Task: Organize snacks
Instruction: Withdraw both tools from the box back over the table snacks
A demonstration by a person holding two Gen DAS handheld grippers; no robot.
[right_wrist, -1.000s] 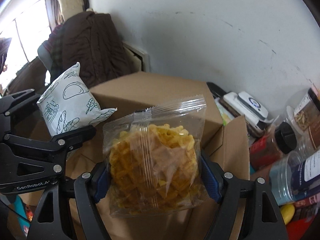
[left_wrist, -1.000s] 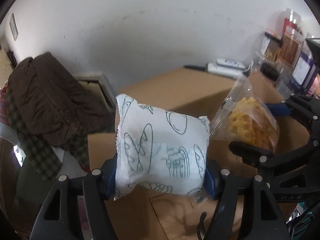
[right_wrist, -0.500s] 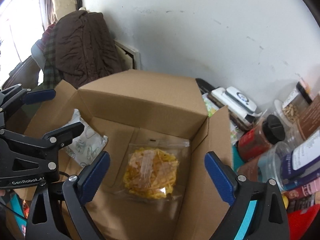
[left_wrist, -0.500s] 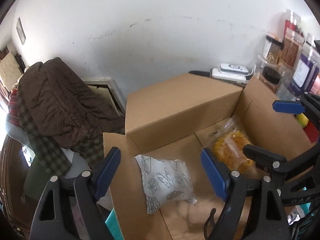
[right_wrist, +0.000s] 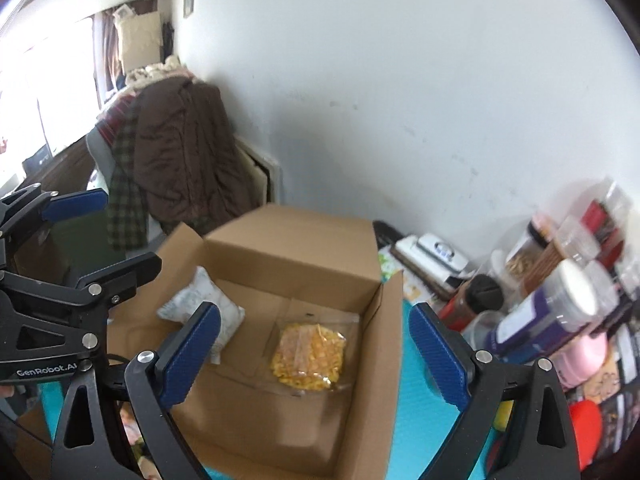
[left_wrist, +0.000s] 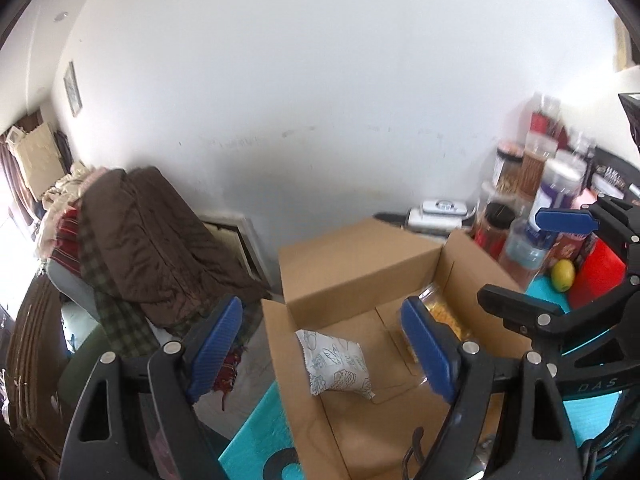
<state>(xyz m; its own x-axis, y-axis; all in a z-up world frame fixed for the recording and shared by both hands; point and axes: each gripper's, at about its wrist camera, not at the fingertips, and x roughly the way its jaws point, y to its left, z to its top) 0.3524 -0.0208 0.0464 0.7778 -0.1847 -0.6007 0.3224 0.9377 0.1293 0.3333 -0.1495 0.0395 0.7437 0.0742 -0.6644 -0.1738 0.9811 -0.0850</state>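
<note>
An open cardboard box (left_wrist: pixel 352 272) (right_wrist: pixel 296 248) stands on a teal mat. Inside it lie a white packet with line drawings (left_wrist: pixel 338 368) (right_wrist: pixel 192 294) on the left and a clear bag of yellow snacks (right_wrist: pixel 308 354) (left_wrist: pixel 444 312) on the right. My left gripper (left_wrist: pixel 320 308) hovers above the white packet, open, with nothing between its blue pads. My right gripper (right_wrist: pixel 316 312) hangs over the yellow bag, open wide and empty. Each gripper shows at the edge of the other's view, the two side by side over the box.
Jars and bottles (right_wrist: pixel 552 304) crowd the table right of the box, with a lemon (left_wrist: pixel 563 275) and a white device (right_wrist: pixel 436 250) by the wall. A brown jacket (left_wrist: pixel 152 240) drapes over a chair to the left. The teal mat (right_wrist: pixel 408 420) borders the box.
Both grippers opened and let go of their packets, which now lie in the box. Both hands then rose and drew back, so the box looks smaller and lower.
</note>
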